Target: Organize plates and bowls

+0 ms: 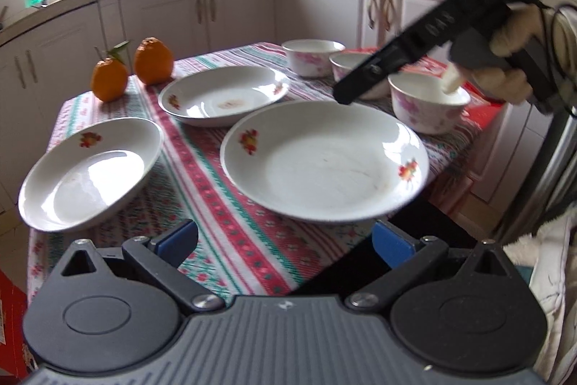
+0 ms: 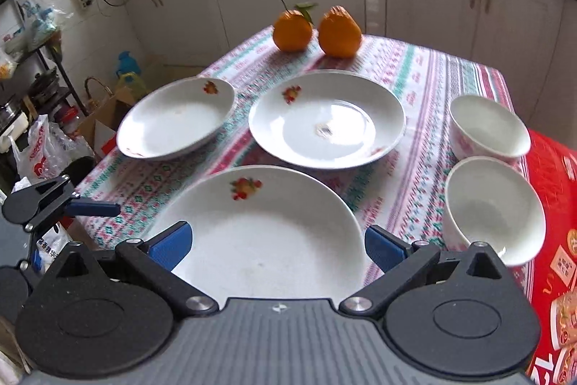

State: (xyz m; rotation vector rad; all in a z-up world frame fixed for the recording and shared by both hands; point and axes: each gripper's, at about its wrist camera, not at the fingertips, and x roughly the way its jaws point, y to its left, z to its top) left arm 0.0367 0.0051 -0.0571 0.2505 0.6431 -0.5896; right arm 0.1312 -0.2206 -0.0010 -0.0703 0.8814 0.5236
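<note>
Both your left gripper (image 1: pixel 285 240) and right gripper (image 2: pixel 276 246) hang with jaws spread wide and nothing held, the right one low over the nearest plate (image 2: pixel 259 226). Bring a pad under that plate's near rim, pinch squarely, then lift level toward the middle plate (image 2: pixel 326 118) (the third plate (image 2: pixel 176 119) overhangs the table's left edge, so mind it). Bowls (image 2: pixel 494 208) sit close on the right and two oranges (image 2: pixel 317 29) at the back, all apart from your path.

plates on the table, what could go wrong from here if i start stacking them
The left plate appears to overhang the table edge, so a nudge could tip it off. The right gripper hovers open over the near plate; both grippers going for it could collide. The bowls sit close together and could knock.
</note>
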